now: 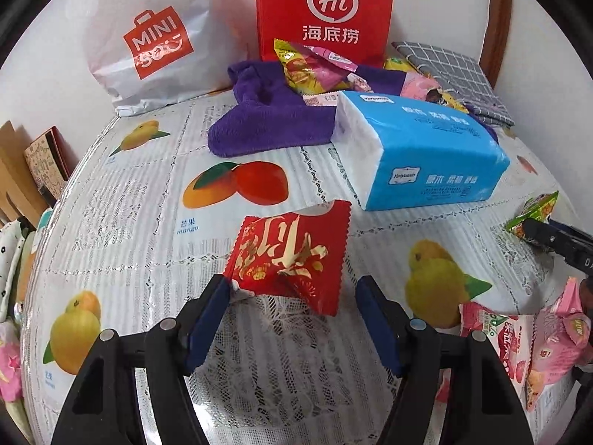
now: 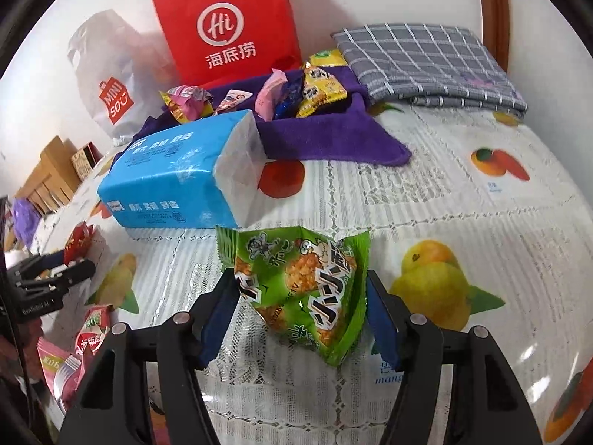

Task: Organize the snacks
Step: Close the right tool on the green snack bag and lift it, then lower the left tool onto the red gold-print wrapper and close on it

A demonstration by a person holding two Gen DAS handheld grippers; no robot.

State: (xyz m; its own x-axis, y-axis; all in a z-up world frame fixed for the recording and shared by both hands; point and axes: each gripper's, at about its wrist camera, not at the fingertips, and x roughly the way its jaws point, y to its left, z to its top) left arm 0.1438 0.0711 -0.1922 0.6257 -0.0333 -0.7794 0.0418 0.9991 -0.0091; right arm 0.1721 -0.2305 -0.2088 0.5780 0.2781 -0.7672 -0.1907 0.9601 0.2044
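My left gripper (image 1: 292,289) is open; a red snack packet (image 1: 292,259) with gold writing sits between its blue pads, touching the left pad and clear of the right one. My right gripper (image 2: 302,289) is shut on a green snack packet (image 2: 300,289), both pads pressing its sides, above the table. That packet also shows at the right edge of the left wrist view (image 1: 535,213). At the back, a purple cloth (image 2: 326,137) holds a pile of several snack packets (image 2: 318,89).
A blue tissue pack (image 2: 174,181) lies mid-table. A red paper bag (image 2: 226,26), a white Miniso bag (image 1: 148,37) and a folded grey checked cloth (image 2: 426,63) stand at the back. Pink snack packets (image 1: 537,345) lie at the near side between the grippers.
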